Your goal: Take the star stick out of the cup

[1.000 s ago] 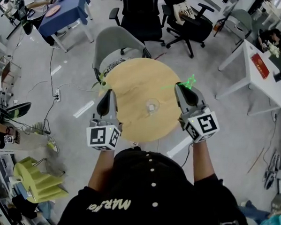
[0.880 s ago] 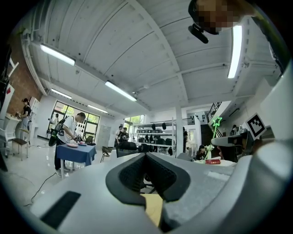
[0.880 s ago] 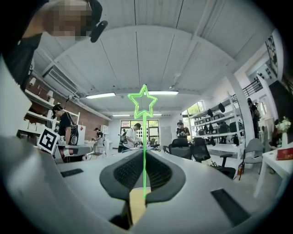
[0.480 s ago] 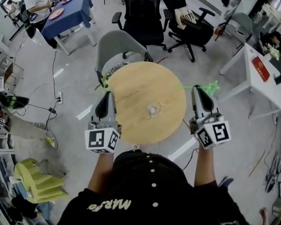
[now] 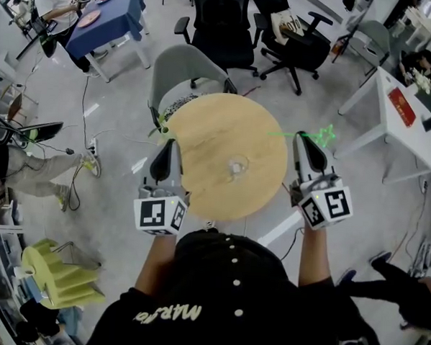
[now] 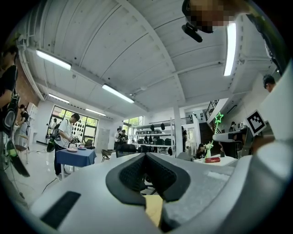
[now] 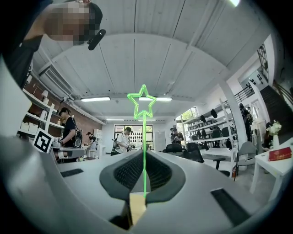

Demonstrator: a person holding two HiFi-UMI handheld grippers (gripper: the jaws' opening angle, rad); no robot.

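A clear cup point(image 5: 236, 166) stands upright near the middle of the round wooden table point(image 5: 210, 132), with nothing in it. The green star stick point(image 5: 324, 133) is out of the cup. My right gripper point(image 5: 302, 138) is shut on its thin stem, beyond the table's right edge. In the right gripper view the stem runs up from between the pads to the star stick's outline head point(image 7: 143, 101). My left gripper point(image 5: 171, 144) hangs over the table's left edge, jaws together and empty. The star stick point(image 6: 219, 118) also shows far right in the left gripper view.
A grey chair point(image 5: 183, 67) stands just behind the table and black office chairs point(image 5: 287, 35) stand farther back. A white table point(image 5: 391, 112) is at the right, a blue-clothed one point(image 5: 105, 14) at the far left. A person point(image 5: 21, 169) walks at the left amid floor cables.
My right gripper has carried the star stick rightward, from over the table's right rim to beyond its edge, then held still. The left gripper has barely moved. A person walks in at the left.
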